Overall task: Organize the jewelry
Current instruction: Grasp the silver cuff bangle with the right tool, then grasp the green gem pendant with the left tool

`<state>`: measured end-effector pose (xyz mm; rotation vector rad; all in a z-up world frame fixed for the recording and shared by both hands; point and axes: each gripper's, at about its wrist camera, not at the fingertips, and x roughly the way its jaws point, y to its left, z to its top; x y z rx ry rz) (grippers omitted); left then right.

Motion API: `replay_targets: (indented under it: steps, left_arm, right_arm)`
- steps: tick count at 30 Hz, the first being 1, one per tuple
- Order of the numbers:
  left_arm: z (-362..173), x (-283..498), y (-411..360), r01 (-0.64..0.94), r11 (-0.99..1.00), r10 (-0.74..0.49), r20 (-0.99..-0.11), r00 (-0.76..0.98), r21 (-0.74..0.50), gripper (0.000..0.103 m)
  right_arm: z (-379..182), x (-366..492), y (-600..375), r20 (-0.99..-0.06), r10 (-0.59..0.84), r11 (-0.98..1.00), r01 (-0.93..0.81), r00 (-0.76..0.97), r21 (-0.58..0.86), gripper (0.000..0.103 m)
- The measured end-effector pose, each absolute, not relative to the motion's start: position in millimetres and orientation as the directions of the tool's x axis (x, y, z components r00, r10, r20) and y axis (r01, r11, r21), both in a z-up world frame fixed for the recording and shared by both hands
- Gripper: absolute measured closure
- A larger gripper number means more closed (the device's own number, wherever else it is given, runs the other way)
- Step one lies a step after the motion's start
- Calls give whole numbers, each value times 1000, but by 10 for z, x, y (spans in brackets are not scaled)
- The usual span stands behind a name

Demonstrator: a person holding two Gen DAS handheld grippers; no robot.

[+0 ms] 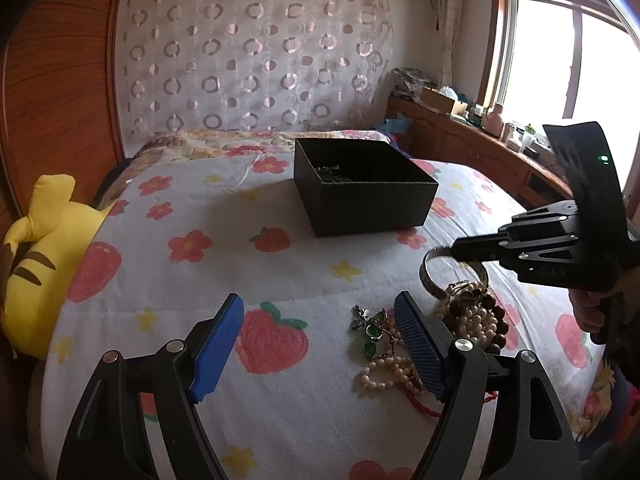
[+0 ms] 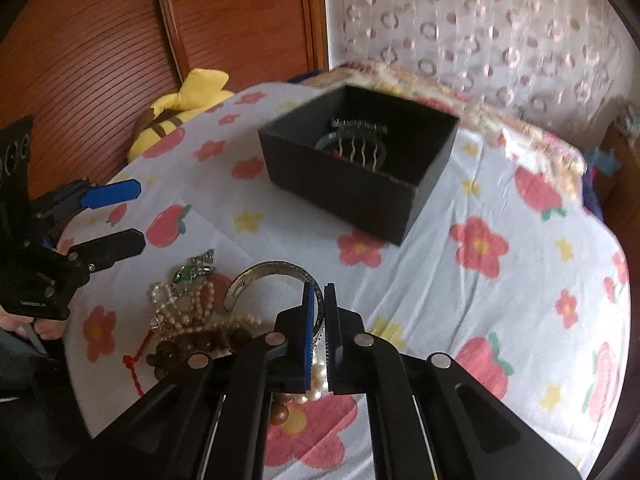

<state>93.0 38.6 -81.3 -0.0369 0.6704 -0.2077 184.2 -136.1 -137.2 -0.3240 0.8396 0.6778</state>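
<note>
The silver cuff bangle (image 2: 276, 276) sits low and centre in the right wrist view, its right side pinched between the pads of the right gripper (image 2: 319, 300), which is clamped on it. Just left of it lies the heap of pearls and beads (image 2: 192, 320) on the flowered bedspread (image 2: 500, 208). The left gripper (image 1: 320, 344) hangs over the spread with its jaws wide apart, holding nothing, the heap by its right finger. The black box (image 2: 360, 160) stands further up the frame.

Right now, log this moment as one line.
right hand-held gripper: shut on open silver metal cuff bangle | left hand-held gripper: open, empty | square black cardboard box: holds hair comb
</note>
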Motion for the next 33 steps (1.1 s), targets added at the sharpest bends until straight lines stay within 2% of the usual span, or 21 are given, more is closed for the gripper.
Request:
replay_targets:
  steps: [5,11,13,14,19,21,23,33]
  left_arm:
    - [-823,918,380,181,979,-203,-617,761,-98,29]
    - [-868,861,379,206,974,-220,-635,741,-96,29]
    - [-888,824,384,220,970,-233,-644,729,-102,34]
    - [-900,811,377,228,968,-239,-650,721,-103,42]
    - [-979,718,326,284,954,-271,-688,673,-98,59]
    - [-995,712,297,297,950,-277,-695,664,-95,69]
    - [-998,751,277,299,949,-278,-702,656,-96,73]
    - [-1030,1081,204,308,937,-327,-727,604,-166,74]
  right_arm:
    - [-1271,1726,-1322,-720,390,756,-646,574,-106,97]
    - [-1174,1676,-1464,-703,372,772,-622,607,-128,97]
    - [-1181,1646,-1559,-702,366,783,-610,611,-122,97]
    - [-1193,1627,-1587,-702,363,788,-604,613,-120,97]
    - [-1255,1467,-1757,-696,368,804,-587,616,-94,97]
    - [-1277,1397,-1826,-692,379,812,-579,615,-70,97]
    - [-1299,1343,-1871,-687,387,820,-570,616,-50,97]
    - [-1368,1172,-1970,-672,410,832,-555,616,-2,97]
